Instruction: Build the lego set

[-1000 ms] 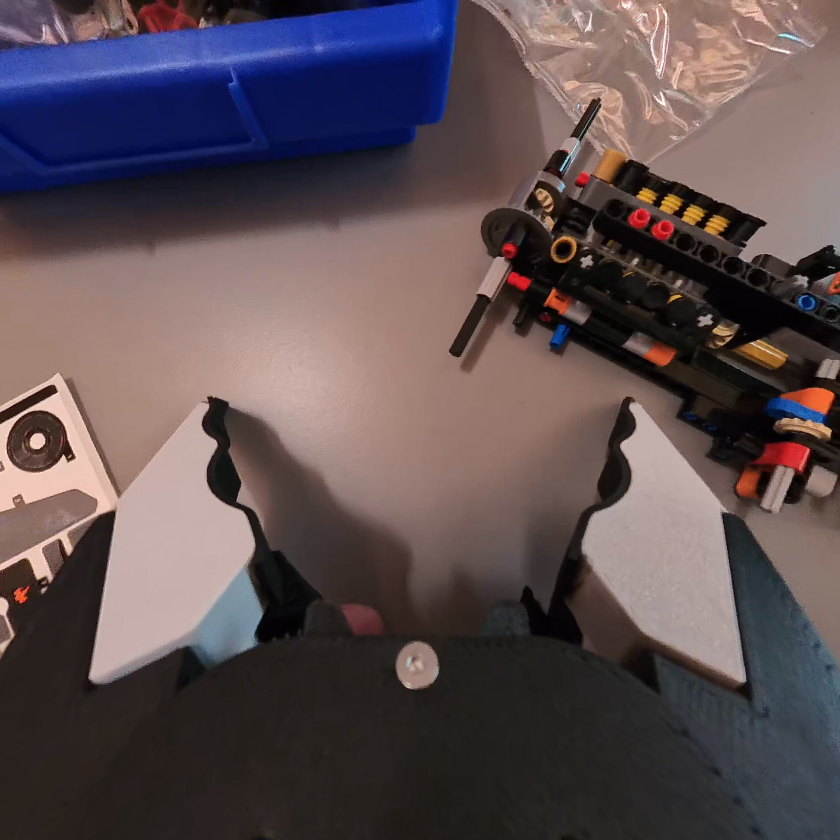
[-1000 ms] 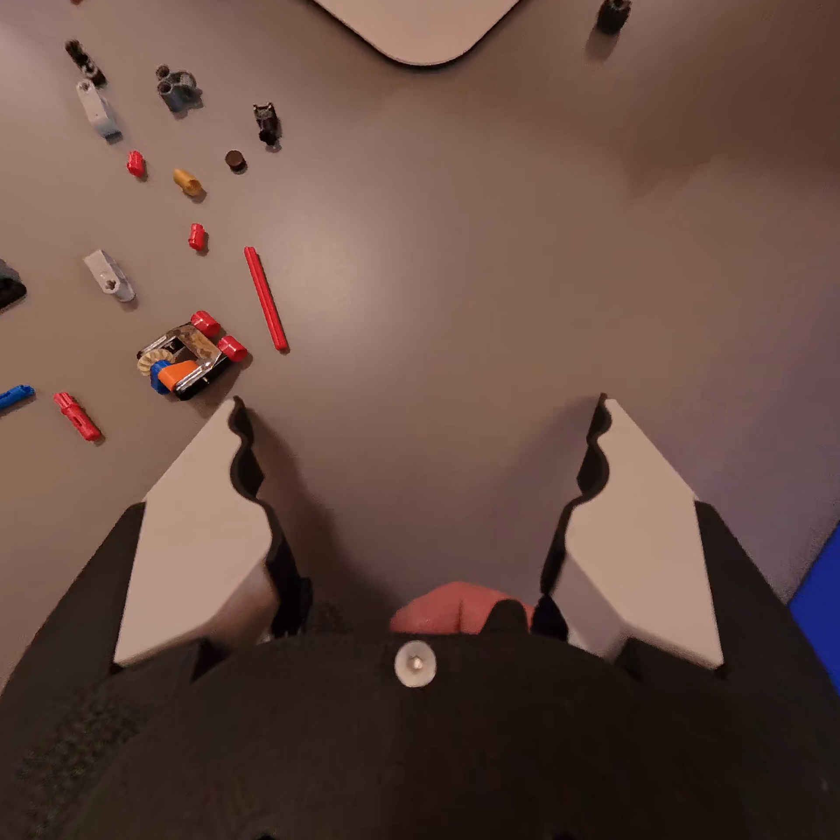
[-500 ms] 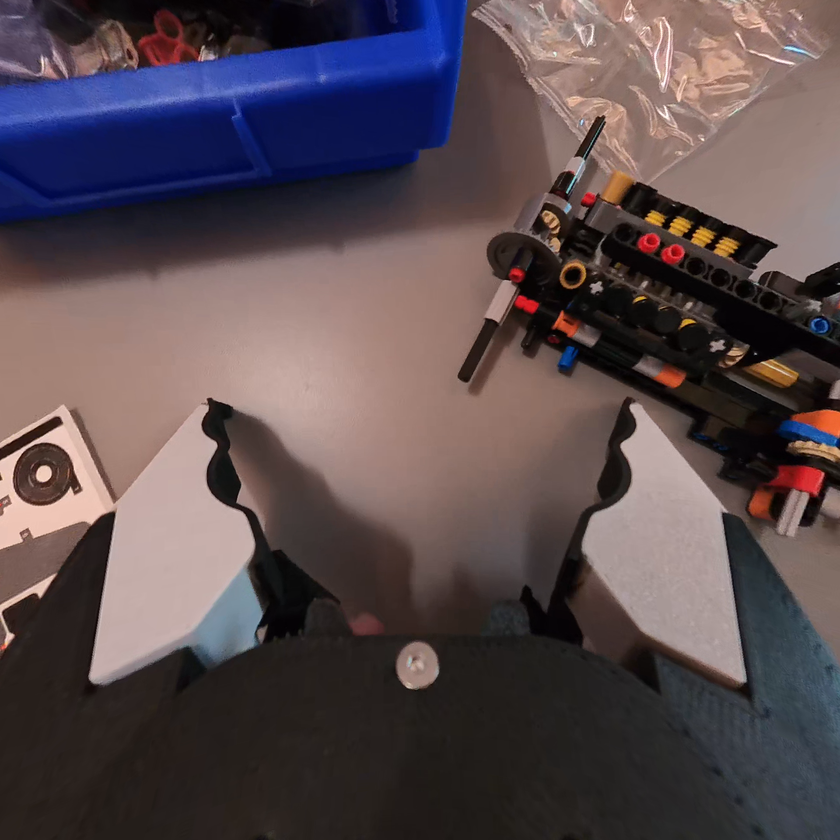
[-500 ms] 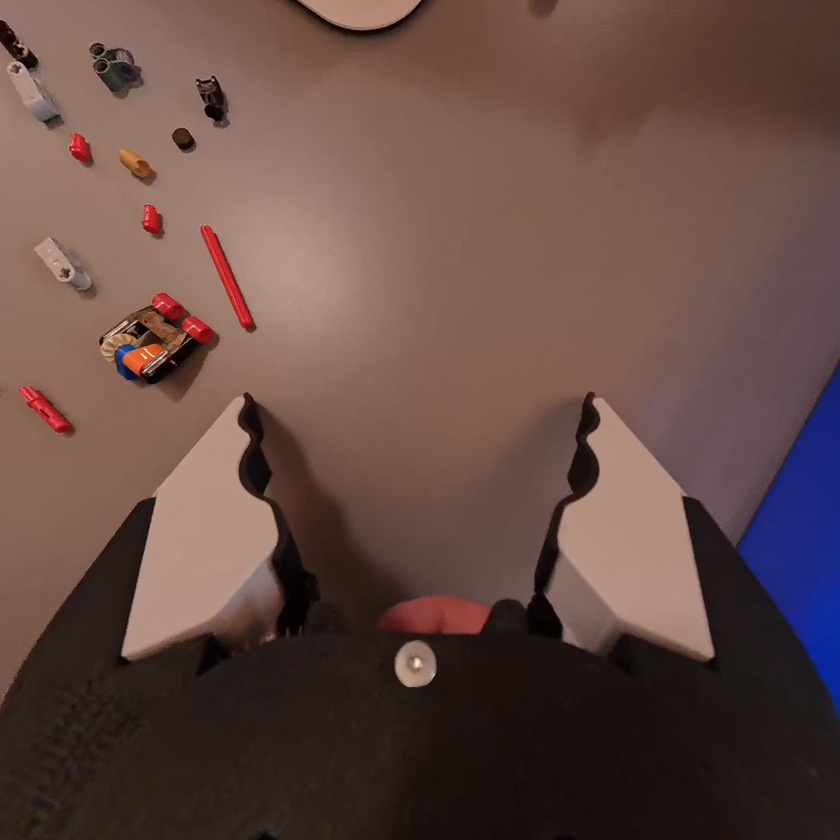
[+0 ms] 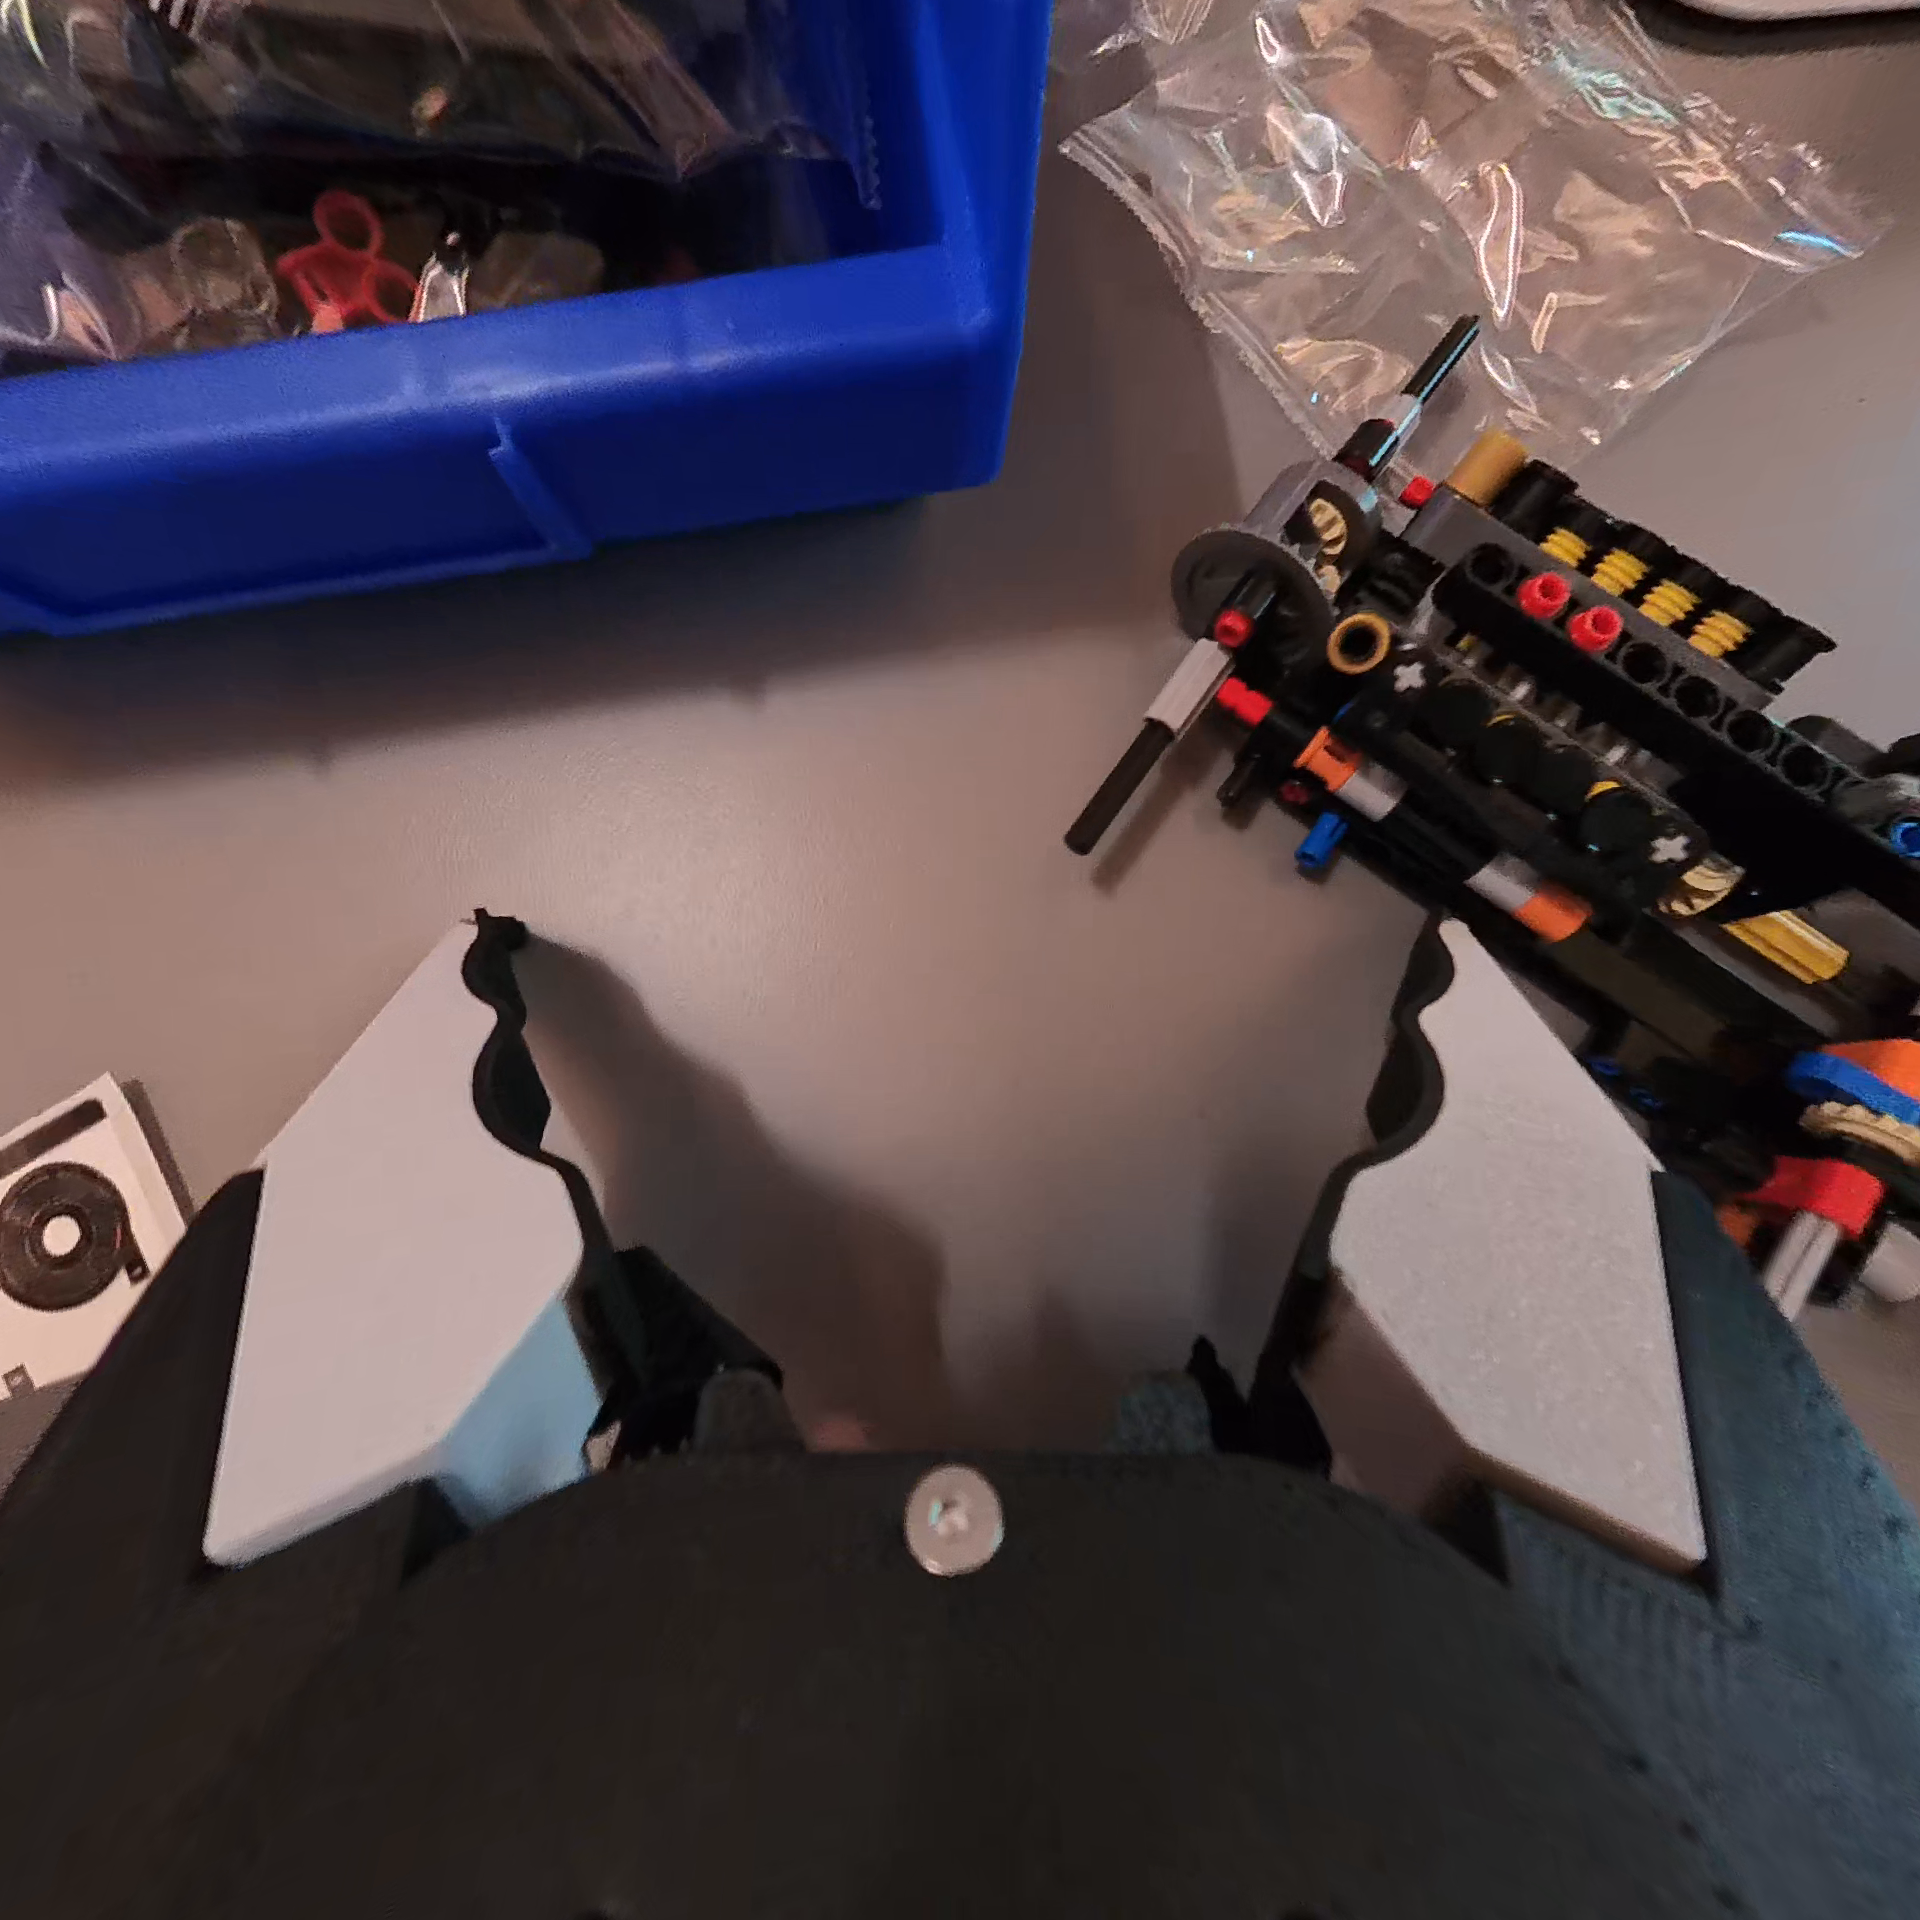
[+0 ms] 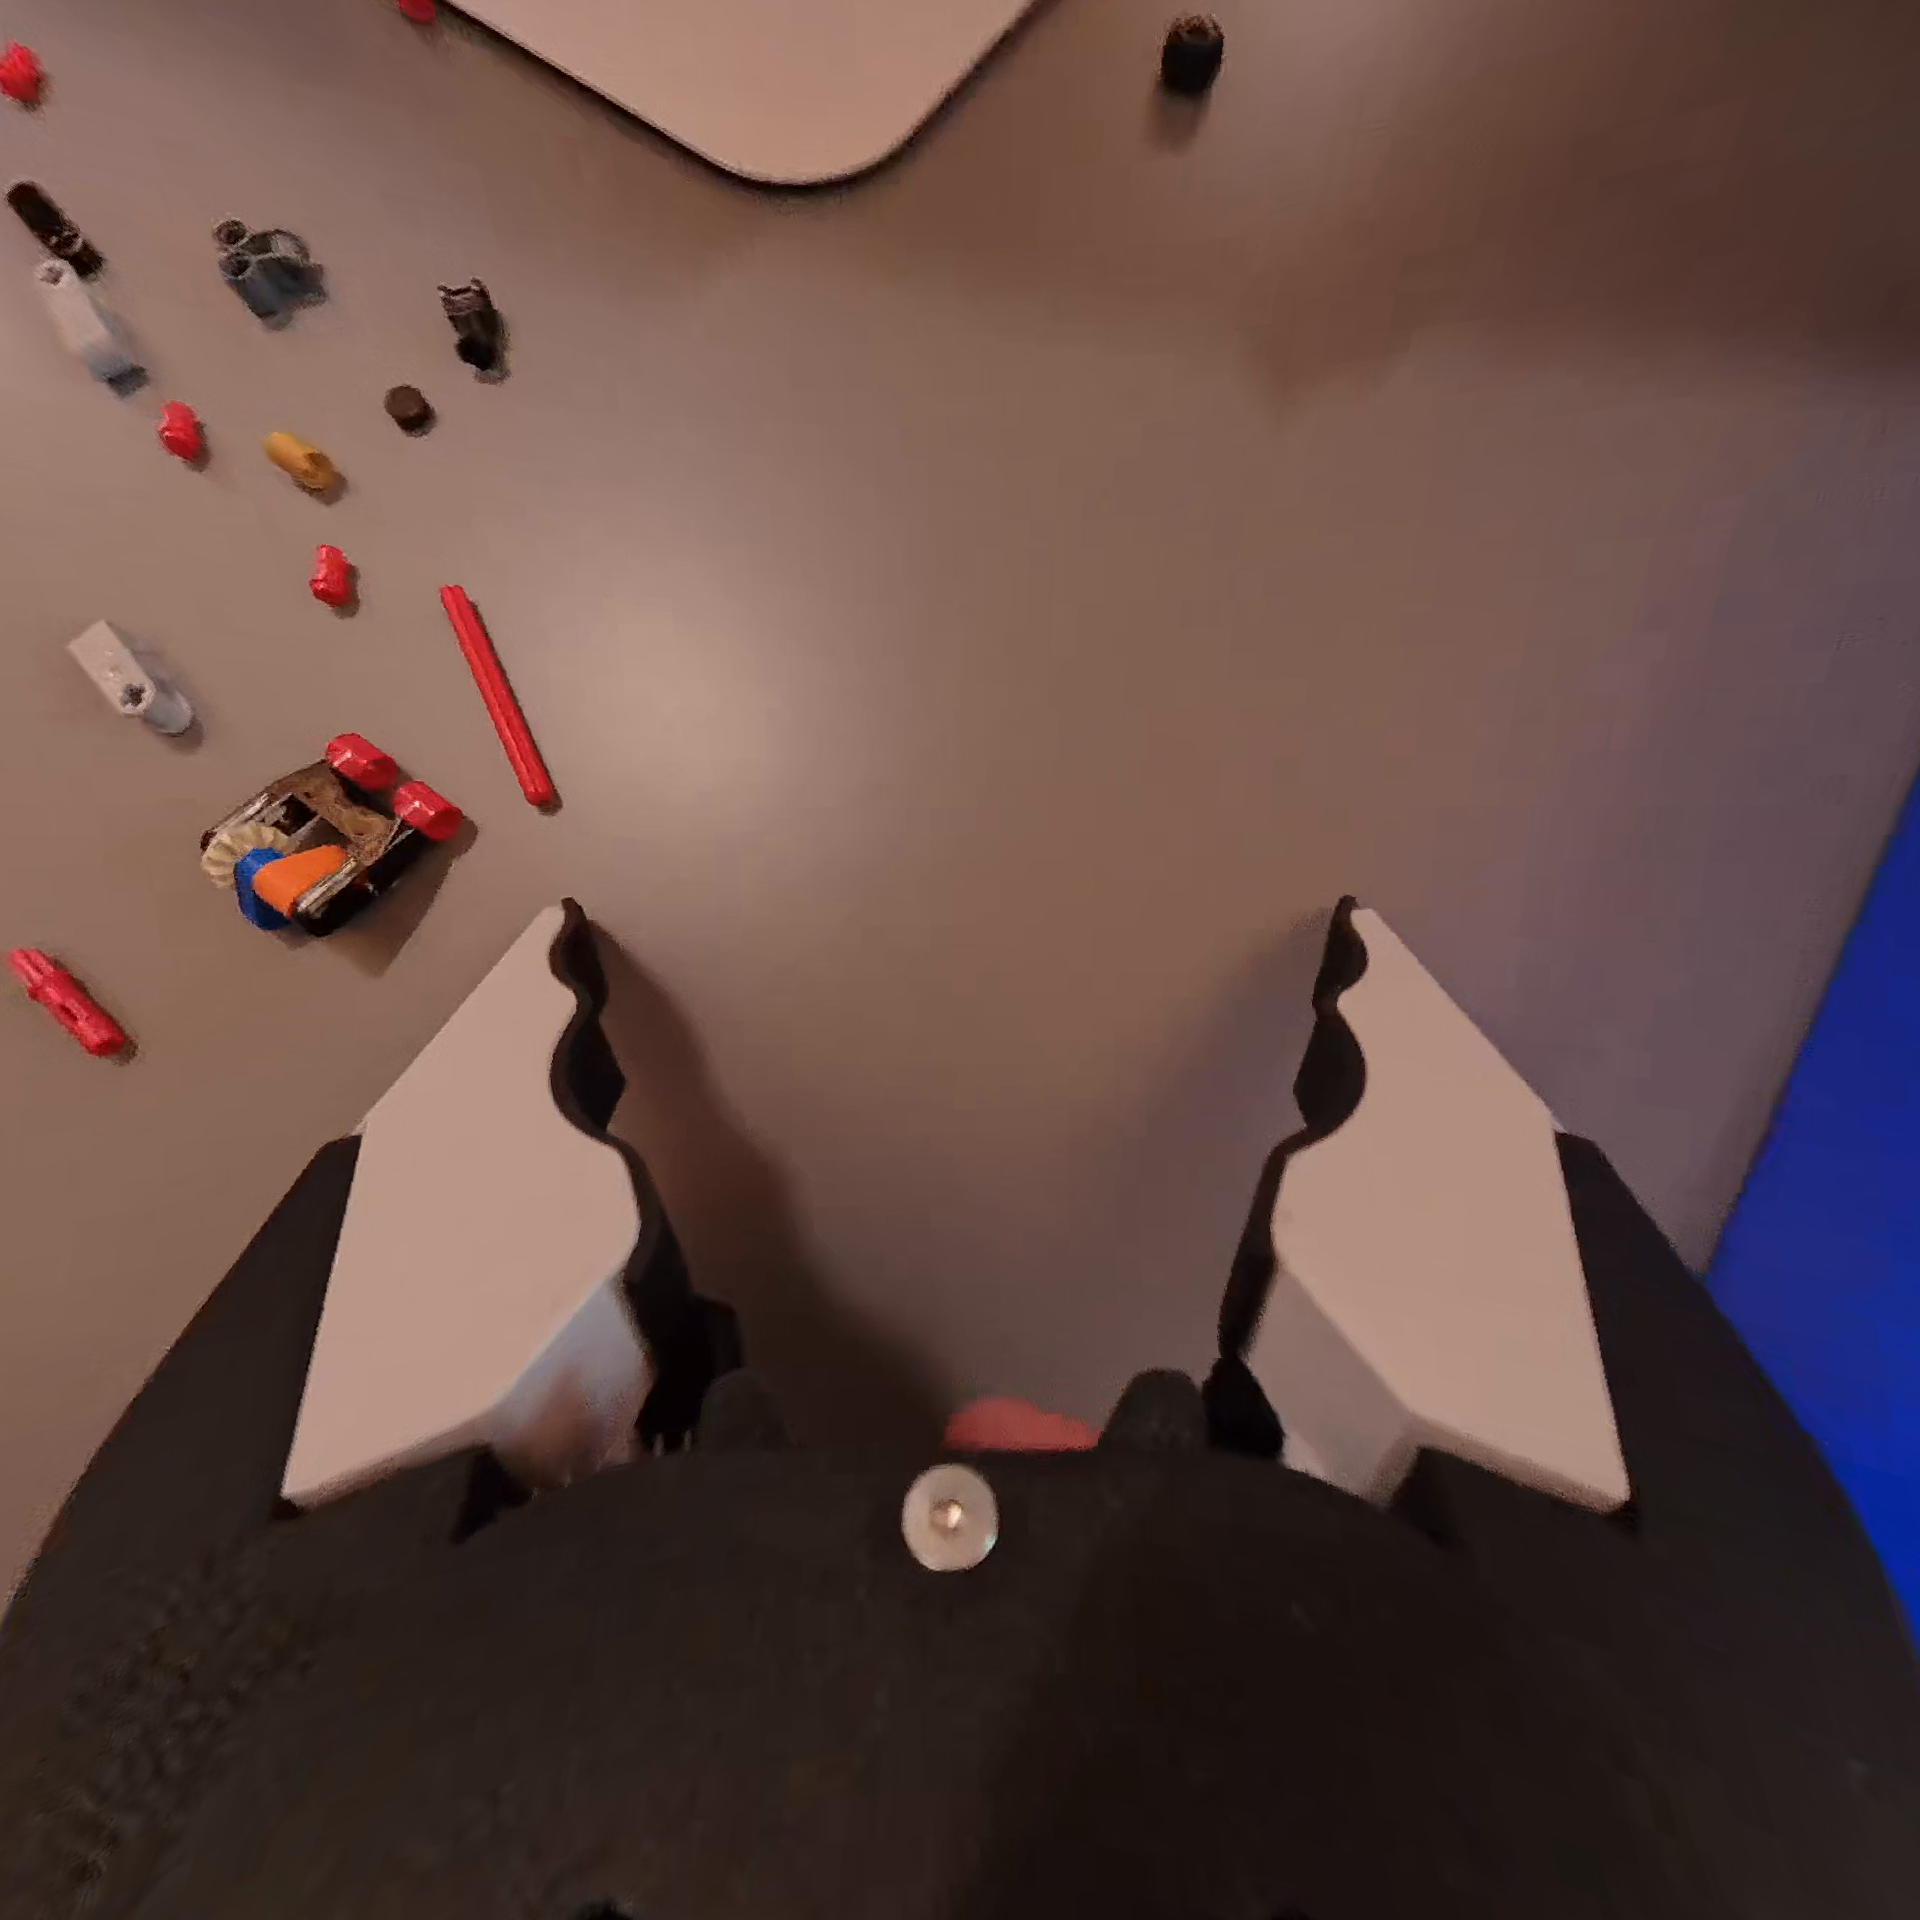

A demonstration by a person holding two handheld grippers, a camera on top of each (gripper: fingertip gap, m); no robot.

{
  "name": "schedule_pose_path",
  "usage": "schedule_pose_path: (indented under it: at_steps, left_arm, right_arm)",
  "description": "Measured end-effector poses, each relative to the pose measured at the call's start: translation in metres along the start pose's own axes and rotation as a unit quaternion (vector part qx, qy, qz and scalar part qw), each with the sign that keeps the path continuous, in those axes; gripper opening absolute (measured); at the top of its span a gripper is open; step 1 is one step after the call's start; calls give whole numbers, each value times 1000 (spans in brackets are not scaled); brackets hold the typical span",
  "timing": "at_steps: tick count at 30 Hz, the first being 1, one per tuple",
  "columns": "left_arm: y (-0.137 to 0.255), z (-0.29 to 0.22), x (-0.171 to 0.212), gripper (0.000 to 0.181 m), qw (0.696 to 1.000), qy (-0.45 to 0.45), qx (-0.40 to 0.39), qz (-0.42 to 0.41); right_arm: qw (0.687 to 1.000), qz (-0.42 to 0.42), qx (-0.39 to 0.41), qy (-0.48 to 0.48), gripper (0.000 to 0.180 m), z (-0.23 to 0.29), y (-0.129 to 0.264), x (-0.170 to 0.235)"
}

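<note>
A long black lego assembly (image 5: 1579, 717) with red, yellow and orange parts lies on the grey table at the right of the left wrist view. My left gripper (image 5: 966, 935) is open and empty above bare table, just left of it. In the right wrist view a small sub-assembly (image 6: 322, 842) with red pins, an orange and a blue part lies at the left, with a red axle (image 6: 497, 694) beside it. My right gripper (image 6: 956, 914) is open and empty, to the right of both.
A blue bin (image 5: 499, 416) of bagged parts stands at the back left. A clear plastic bag (image 5: 1455, 197) lies behind the assembly. A sticker sheet (image 5: 73, 1226) lies at the left. Loose pins and connectors (image 6: 177, 431) lie scattered. A pale board corner (image 6: 769, 94) and a blue edge (image 6: 1829, 1143) show. Measured from the fingertips, the red axle (image 6: 497, 694) is 4 cm or so from the right gripper and 30 cm from the left.
The left gripper has drawn back and up, so more of the blue bin and bag show. The right gripper shifted left, then back right. Both stayed open.
</note>
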State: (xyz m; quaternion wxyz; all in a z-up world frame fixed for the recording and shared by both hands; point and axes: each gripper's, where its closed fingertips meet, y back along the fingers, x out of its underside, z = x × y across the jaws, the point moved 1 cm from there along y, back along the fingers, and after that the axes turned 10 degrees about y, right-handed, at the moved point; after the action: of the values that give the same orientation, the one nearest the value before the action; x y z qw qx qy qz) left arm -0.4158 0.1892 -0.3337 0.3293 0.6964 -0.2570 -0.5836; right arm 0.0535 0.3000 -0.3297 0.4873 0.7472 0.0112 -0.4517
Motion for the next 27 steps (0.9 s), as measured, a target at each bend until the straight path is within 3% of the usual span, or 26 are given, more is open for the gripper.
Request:
schedule_pose_path:
  at_steps: [11,27]
  left_arm:
    - [1,0,1,158,1000,5,-3,0]
    - [1,0,1,158,1000,4,-3,0]
  right_arm:
    - [1000,14,6,-10,154,4,-1,4]
    - [1000,14,6,-12,154,4,-2,4]
